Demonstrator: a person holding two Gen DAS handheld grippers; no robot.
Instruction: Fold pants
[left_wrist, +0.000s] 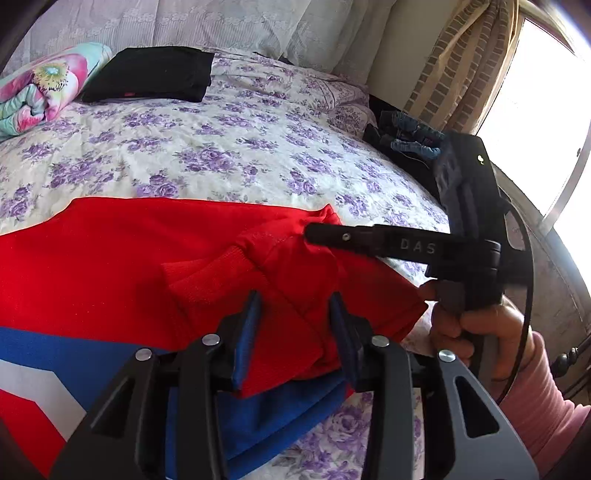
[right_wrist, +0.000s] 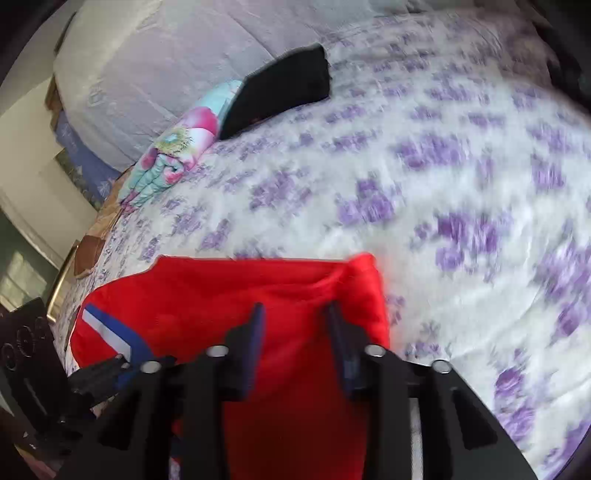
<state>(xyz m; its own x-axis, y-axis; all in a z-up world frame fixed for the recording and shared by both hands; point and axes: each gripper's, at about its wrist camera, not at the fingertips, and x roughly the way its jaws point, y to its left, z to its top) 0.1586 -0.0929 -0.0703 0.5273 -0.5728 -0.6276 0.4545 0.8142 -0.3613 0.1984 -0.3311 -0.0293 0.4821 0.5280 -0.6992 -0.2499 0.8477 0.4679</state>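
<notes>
The red pants (left_wrist: 155, 258), partly folded with red layers doubled over the blue-and-white panel, are spread on the floral bedspread (left_wrist: 229, 147), their bunched end pinched between the fingers of both the left gripper (left_wrist: 293, 321) and right gripper (right_wrist: 295, 332), so smoothing and final folds are judged outstanding.

The pants (left_wrist: 122, 258) are showing bright red with a blue band and a white stripe along the side. The bedspread (left_wrist: 229, 147) is looking cream-white with purple flower prints all over. Up by the headboard, a folded garment (left_wrist: 151, 74) is sitting there plain black, and the rolled blanket (left_wrist: 40, 88) is sporting pink, teal and yellow florals. Curtain (left_wrist: 454, 62) is wearing tan-and-cream brick checks.
</notes>
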